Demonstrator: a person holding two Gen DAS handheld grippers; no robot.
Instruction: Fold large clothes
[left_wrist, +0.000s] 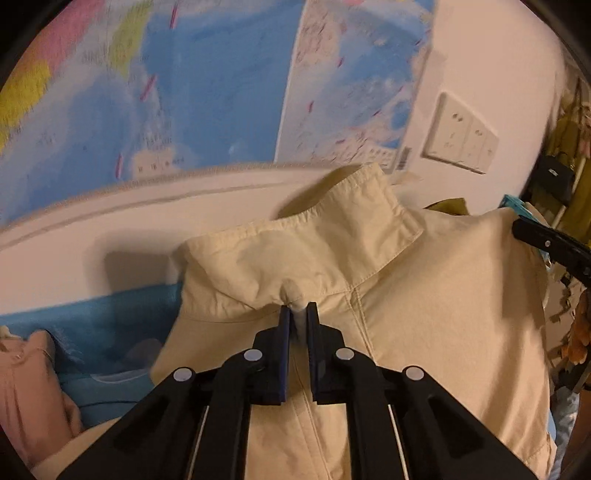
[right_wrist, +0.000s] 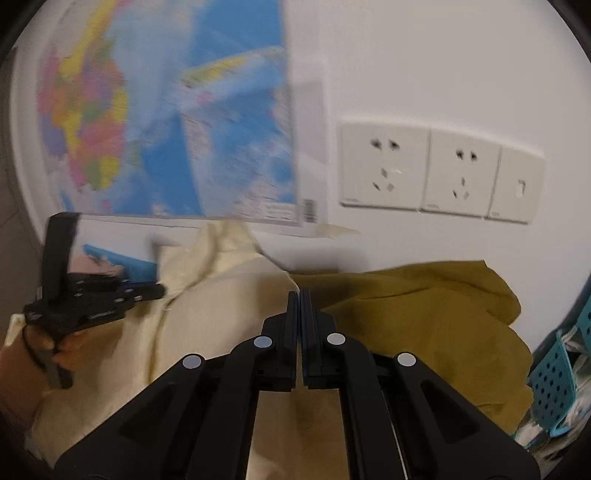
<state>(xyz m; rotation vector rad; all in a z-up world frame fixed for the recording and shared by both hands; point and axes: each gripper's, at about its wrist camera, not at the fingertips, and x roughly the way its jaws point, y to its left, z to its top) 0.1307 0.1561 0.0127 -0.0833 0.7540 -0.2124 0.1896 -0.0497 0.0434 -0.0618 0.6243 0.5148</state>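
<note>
A large cream jacket (left_wrist: 424, 314) with a stand-up collar (left_wrist: 332, 236) is held up off the bed. My left gripper (left_wrist: 298, 312) is shut on a fold of the jacket just below the collar. My right gripper (right_wrist: 299, 295) is shut on the jacket's far shoulder edge (right_wrist: 221, 314); its tip also shows at the right edge of the left wrist view (left_wrist: 546, 242). The left gripper and the hand holding it show at the left of the right wrist view (right_wrist: 140, 293).
A mustard garment (right_wrist: 424, 321) lies behind the jacket by the wall. A pink garment (left_wrist: 26, 391) lies on the blue bedsheet (left_wrist: 92, 332). A world map (left_wrist: 166, 92) and wall sockets (right_wrist: 436, 173) are ahead. A teal perforated basket (right_wrist: 554, 369) is at the right.
</note>
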